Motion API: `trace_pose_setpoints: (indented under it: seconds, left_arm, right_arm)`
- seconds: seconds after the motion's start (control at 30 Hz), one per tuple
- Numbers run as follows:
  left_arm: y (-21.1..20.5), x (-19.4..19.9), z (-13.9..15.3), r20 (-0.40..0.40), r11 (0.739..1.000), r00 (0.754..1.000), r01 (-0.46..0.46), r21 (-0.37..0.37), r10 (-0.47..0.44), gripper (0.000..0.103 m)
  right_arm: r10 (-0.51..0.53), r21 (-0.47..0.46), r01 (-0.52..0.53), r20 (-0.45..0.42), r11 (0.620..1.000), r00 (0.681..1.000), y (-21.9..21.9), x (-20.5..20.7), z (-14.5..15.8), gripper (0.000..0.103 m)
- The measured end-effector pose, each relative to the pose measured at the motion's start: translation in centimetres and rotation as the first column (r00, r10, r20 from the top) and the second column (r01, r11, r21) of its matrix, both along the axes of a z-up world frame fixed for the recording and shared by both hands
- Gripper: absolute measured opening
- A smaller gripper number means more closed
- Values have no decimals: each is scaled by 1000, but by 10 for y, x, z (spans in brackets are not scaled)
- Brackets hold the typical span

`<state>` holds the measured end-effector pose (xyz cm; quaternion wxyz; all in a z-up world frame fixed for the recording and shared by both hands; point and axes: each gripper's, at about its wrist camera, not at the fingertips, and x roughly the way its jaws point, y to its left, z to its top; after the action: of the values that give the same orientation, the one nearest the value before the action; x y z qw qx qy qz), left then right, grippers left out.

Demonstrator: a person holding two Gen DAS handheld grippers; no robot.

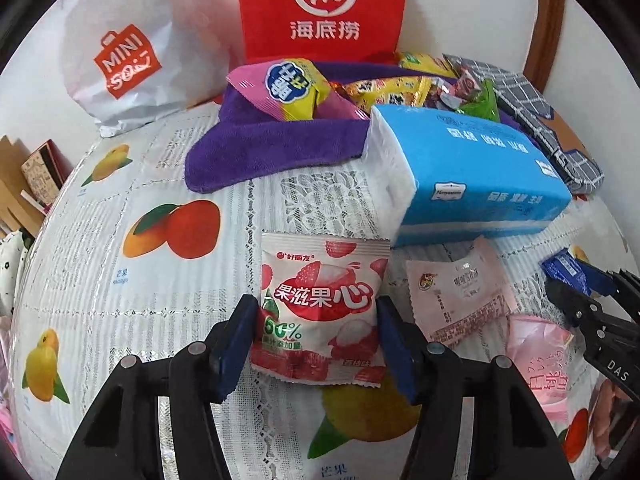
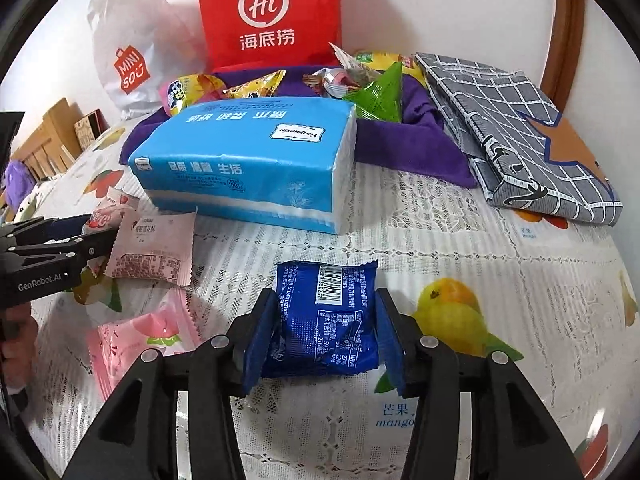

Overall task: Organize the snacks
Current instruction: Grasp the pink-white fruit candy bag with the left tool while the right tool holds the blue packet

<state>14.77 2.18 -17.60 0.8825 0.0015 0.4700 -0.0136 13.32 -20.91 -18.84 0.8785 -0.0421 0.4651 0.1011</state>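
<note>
A white and red lychee gummy packet (image 1: pixel 320 304) lies on the fruit-print tablecloth (image 1: pixel 160 320). My left gripper (image 1: pixel 316 320) is shut on it, a blue pad pressing each side edge. A dark blue snack packet (image 2: pixel 328 312) lies barcode side up on the cloth between the fingers of my right gripper (image 2: pixel 326 320). Those pads stand close along its sides without squeezing it, so this gripper is open. In the right wrist view the left gripper (image 2: pixel 108 236) shows at the left edge. In the left wrist view the right gripper (image 1: pixel 576 280) shows at the right edge.
A blue tissue pack (image 2: pixel 248 160) lies just beyond both packets. Behind it a purple cloth (image 1: pixel 260 148) holds several snacks. A red bag (image 1: pixel 324 8), a white bag (image 1: pixel 120 52) and a grey checked pouch (image 2: pixel 512 128) stand at the back. Pink packets (image 2: pixel 152 252) lie between the grippers.
</note>
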Motion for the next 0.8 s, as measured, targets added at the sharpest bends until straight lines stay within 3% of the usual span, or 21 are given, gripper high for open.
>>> trace_pose_setpoints:
  seconds: [0.53, 0.8]
  left_arm:
    - [3, -4, -2, 30, 1000, 1000, -10, -10, 10, 58]
    - [2, -5, 2, 11, 1000, 1000, 6, -27, -6, 51]
  right_arm:
    - [-8, 48, 8, 1, 999, 1000, -4, -1, -1, 48]
    - [-33, 89, 34, -5, 995, 999, -12, -2, 1, 45]
